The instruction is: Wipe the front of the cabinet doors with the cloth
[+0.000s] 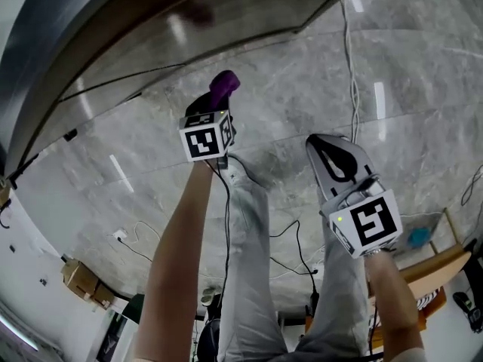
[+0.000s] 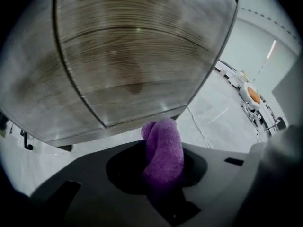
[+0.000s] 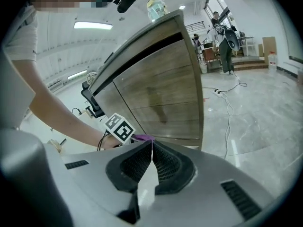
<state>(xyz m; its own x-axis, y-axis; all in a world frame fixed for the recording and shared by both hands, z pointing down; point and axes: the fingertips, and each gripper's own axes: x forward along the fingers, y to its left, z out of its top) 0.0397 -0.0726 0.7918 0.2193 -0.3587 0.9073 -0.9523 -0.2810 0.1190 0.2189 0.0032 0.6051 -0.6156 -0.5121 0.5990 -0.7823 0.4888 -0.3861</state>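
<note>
Now gripping a seemingly soft, light cloth (image 2: 163,148) by the cabinet doors (image 2: 137,56)
The left tool (image 2: 161,174) is pinching its bunched middle; the right tool (image 3: 151,143) is sitting closed, empty.

The cloth (image 2: 163,148) sits between the left gripper's (image 2: 161,162) jaws, just before the cabinet's (image 2: 137,56) lower edge — the right gripper (image 1: 323,143) hangs to its right, over the floor (image 1: 423,89).

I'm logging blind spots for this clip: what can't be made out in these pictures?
Cloth, lower end: left gripper view, buried between the jaws of the left gripper.
Cabinet doors: left gripper view, upper and left parts cut off by the lens edge; the head view shows only a blurred, glary strip at its top-left edge.
Object on the cabinet top: right gripper view, too small to identify.
</note>
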